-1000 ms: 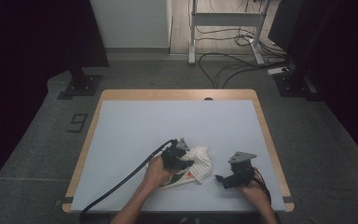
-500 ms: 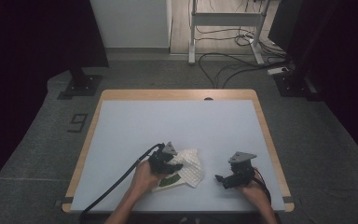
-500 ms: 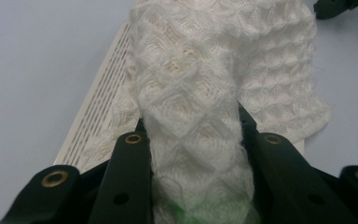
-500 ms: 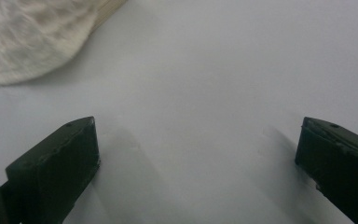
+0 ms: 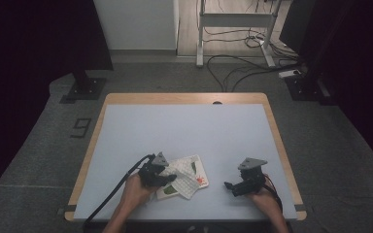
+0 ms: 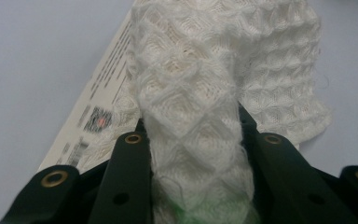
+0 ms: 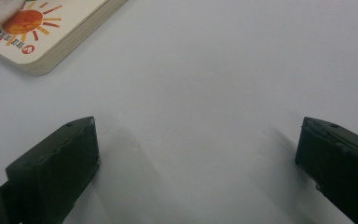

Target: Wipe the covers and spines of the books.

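Left gripper view: jaws closed on a bunched fold of white knitted cloth, cloth draped over a board book.
High view: left gripper at the near edge, clamping cloth atop book; wiping or covering probably mid-way; right gripper idle, spread wide, holding nothing, on grey table.

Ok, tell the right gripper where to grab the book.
Take the book at its bare corner by the sun print, coming from its right side. That corner sticks out from under the cloth, the open right gripper already faces it, and the book lies flat, so the jaws should pinch its thickness.
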{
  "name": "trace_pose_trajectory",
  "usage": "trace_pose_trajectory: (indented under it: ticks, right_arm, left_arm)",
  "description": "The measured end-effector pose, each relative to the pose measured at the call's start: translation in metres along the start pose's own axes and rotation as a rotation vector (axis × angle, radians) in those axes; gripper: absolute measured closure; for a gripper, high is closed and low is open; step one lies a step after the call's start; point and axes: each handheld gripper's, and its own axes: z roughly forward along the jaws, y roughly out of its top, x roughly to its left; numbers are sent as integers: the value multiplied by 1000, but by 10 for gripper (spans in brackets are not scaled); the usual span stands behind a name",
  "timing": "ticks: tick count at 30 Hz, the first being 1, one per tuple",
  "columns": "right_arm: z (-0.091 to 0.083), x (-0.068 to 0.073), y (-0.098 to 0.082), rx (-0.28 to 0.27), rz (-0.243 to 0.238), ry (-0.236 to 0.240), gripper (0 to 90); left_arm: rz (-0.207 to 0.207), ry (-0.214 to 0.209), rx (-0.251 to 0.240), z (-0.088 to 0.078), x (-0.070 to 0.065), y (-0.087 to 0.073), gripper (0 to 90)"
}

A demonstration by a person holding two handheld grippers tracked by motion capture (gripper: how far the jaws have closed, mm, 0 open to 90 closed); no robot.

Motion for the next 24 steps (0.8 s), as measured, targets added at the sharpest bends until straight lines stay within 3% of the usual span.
trace_pose_trajectory:
  ticks: [13,24]
  right_arm:
    - [0,0,0,0,1,0,0]
    - [0,0,0,0,0,0,0]
  left_arm:
    - [-47,25,-14,-23,3,-28,683]
    - [-50,35,-20,-26,-13,-35,683]
